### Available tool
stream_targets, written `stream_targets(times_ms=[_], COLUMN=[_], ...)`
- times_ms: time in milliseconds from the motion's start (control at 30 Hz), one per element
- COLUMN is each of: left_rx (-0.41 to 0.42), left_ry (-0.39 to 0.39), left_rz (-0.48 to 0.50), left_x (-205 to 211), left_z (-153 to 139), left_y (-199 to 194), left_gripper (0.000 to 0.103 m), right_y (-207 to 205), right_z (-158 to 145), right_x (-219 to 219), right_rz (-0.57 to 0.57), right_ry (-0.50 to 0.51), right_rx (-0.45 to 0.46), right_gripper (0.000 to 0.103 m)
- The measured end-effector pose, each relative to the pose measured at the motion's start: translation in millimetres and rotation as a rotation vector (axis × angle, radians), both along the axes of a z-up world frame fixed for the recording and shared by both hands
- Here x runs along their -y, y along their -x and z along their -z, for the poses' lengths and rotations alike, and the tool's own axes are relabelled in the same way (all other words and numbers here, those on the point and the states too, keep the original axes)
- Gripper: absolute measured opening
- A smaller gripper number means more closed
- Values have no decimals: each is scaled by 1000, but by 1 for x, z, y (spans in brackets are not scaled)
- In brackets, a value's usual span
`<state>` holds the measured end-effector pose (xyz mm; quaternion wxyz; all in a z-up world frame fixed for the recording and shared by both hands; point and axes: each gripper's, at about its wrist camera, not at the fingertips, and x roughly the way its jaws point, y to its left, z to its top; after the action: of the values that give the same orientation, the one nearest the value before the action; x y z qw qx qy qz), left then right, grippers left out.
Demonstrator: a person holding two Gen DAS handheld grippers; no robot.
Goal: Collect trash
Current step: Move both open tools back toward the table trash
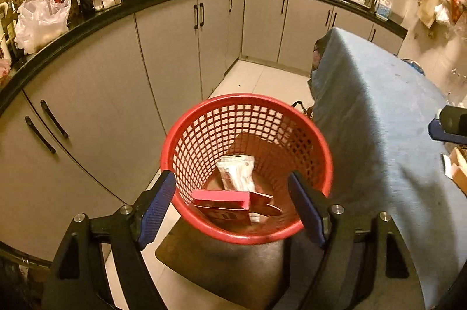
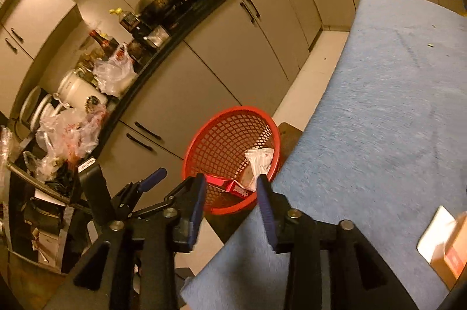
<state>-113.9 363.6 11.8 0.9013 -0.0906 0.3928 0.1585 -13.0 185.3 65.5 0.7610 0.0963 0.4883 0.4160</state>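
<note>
Left gripper hangs right over the red basket, fingers spread wide with nothing between them. Inside the basket lie a white packet and a red box. The right gripper, fingers also apart and empty, sees that basket beside the blue-covered bench, plus a cardboard box on the bench, barely visible from the left.

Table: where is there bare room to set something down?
The blue cloth is bare across its middle and far end. Only the near right corner is taken, by a cardboard box. The counter is crowded with bags, bottles and pans. The red basket already holds trash.
</note>
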Motion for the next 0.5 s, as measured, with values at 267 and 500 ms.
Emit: stream_targets(times_ms=[267,500], left_rx=[56,74], left_ry=[1,0], left_rz=[38,79], left_x=[31,59], left_z=[-25,-39], left_y=[17,22], left_gripper=[80,80], right_y=[20,33], right_z=[-10,-13], right_x=[36,65], right_rz=[8,10], right_ry=[-26,-18], right_rx=[53,89], right_gripper=[51,63])
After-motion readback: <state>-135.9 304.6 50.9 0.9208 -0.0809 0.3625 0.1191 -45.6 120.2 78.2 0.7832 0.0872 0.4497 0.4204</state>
